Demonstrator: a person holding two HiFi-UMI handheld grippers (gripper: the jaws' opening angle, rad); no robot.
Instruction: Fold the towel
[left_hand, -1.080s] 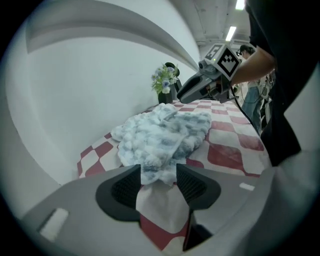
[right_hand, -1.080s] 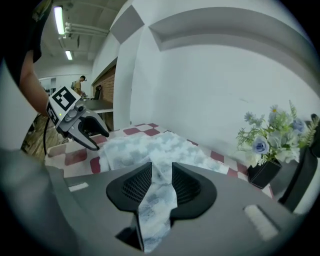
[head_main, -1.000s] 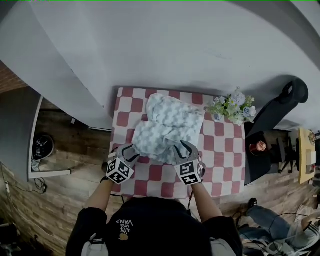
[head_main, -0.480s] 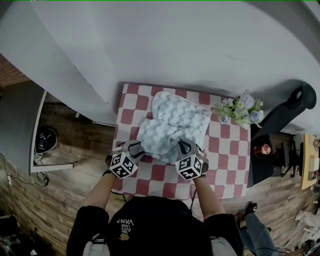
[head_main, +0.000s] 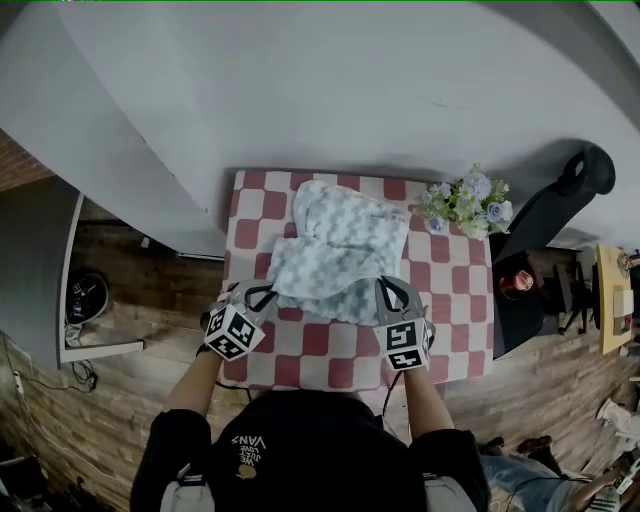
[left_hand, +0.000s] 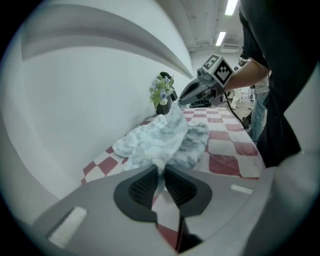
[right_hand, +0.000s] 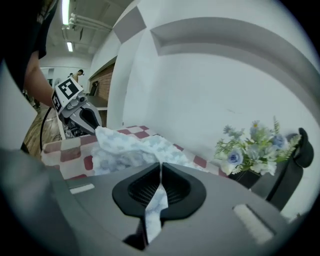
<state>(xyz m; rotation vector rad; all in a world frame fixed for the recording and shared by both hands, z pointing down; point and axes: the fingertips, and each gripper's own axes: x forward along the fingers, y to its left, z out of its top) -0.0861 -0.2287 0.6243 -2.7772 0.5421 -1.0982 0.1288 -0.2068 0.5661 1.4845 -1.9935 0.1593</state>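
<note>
A pale blue-white fluffy towel lies rumpled on the red-and-white checked table, its near edge lifted off the cloth. My left gripper has just been closing and now pinches the towel's near left corner between its pads. My right gripper has closed too and holds the near right corner, a strip of towel hanging through the jaws. The two grippers stand apart at the near edge, the towel stretched between them; each shows in the other's view, the right gripper and the left gripper.
A small pot of blue and white flowers stands at the table's far right corner, seen also as flowers. A white wall runs along the table's far side. A dark stand with a red cup is right of the table.
Both grippers have shut on the towel's near corners and risen. They have spread apart, lifting and stretching the near edge off the table.
</note>
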